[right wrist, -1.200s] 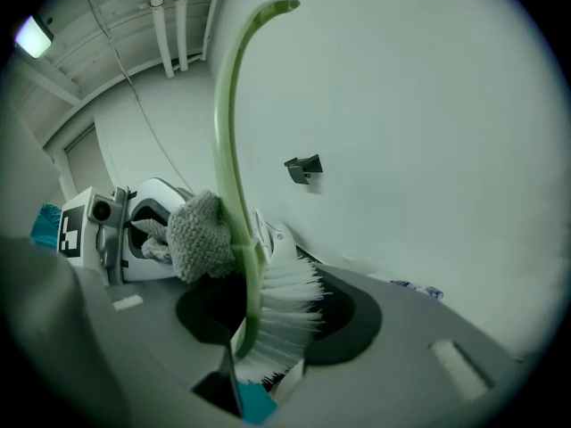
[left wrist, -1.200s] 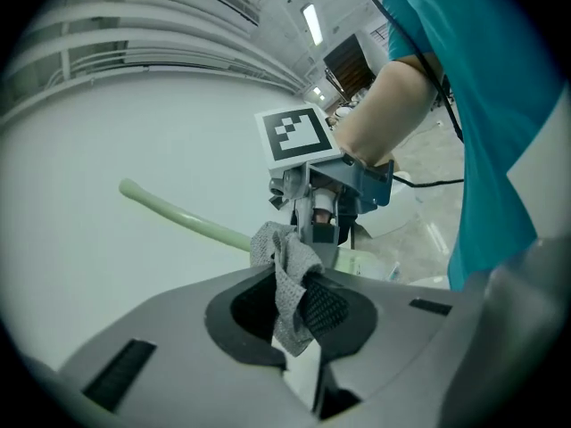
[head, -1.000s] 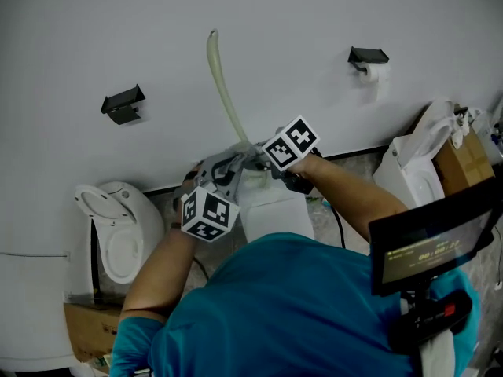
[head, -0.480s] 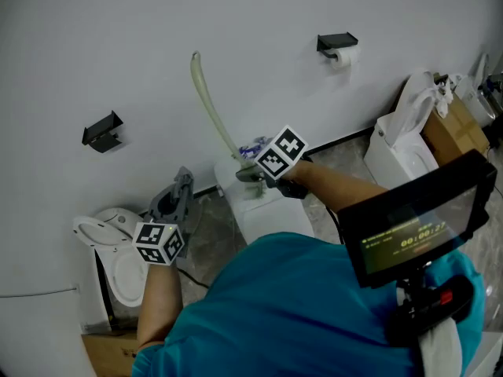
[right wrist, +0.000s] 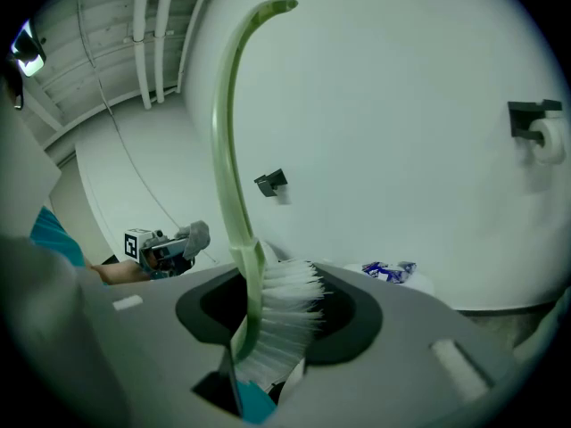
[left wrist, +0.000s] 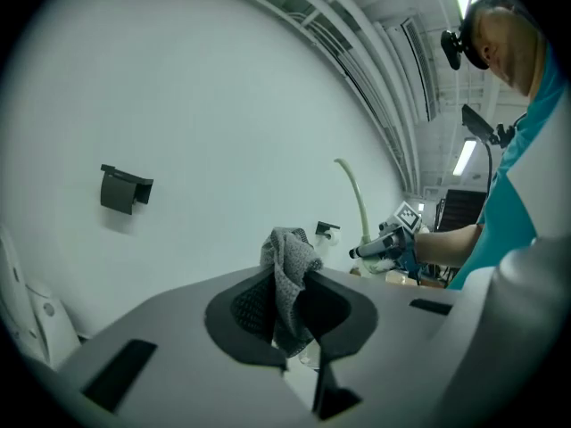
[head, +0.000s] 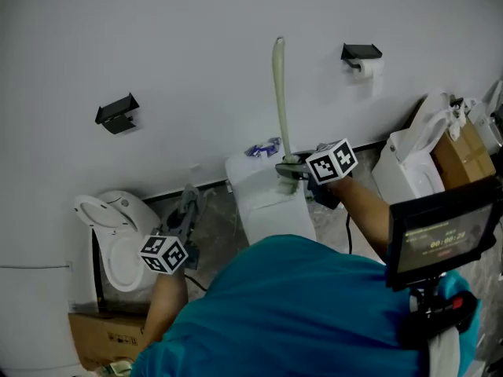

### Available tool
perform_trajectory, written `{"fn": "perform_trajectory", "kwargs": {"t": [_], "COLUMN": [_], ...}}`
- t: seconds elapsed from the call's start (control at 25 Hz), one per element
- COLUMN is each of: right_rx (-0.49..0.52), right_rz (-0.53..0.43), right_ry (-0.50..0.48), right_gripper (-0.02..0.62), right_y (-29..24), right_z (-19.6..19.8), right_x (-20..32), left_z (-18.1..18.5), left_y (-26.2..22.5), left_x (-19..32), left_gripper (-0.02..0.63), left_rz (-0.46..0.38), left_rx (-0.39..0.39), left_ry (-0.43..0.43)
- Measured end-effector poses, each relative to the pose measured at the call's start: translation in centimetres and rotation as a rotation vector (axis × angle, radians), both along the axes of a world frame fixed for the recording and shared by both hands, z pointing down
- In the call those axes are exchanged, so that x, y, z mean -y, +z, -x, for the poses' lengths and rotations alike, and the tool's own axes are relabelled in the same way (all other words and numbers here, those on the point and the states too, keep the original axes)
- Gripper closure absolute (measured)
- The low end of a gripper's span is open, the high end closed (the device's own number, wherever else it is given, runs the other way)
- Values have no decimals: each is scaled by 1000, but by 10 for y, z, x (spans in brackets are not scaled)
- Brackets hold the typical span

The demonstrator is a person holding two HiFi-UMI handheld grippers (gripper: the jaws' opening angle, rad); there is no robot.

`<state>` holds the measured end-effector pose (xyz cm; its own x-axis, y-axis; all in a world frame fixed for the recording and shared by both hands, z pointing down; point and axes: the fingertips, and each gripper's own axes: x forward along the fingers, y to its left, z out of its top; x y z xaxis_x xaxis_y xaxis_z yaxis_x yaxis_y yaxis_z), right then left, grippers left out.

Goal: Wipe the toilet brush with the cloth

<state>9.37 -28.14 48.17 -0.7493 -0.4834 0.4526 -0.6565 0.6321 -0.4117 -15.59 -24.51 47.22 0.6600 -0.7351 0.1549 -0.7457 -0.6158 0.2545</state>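
The right gripper view shows the white bristles of the pale green, curved-handled plastic toilet brush (right wrist: 252, 270) lodged between the jaws. The head view shows only its handle, upright against the white wall (head: 157, 38). The left gripper view shows the grey knitted cloth (left wrist: 287, 270) standing upright.

The right tool (head: 288, 169) has its jaws partly apart, clamped on the brush head. The left tool (head: 187, 209) is closed on the cloth.

The right forearm (head: 365, 210) reaches forward beside the white cistern (head: 263, 199). The left forearm (head: 165, 305) is held low, well apart from it, beside a white toilet (head: 118, 234).
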Motion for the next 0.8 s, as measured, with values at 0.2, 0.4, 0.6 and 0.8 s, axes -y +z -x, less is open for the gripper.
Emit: {"fn": "perform_trajectory", "kwargs": {"t": [0.2,0.4,0.6,0.8], "right_rx": [40,38,25,22], "right_rz": [-29,-37,-58,-71], "right_ry": [108,195,208,198], "right_gripper": [431,431,431,431], "right_y": [0,13,15,9], "right_z": [-38,-68,-70,-64], "right_x": [-2,-5,-8,-5], "left_z": [19,28,23,17], "left_y": [1,1,-1,-2], "left_x": [-2,0,1,0], "left_gripper": [568,568,568,568], "left_rz": [17,20,16,19], "left_rx": [-110,-175,-196,-205], "left_ry": [-36,-54,-39,-21]}}
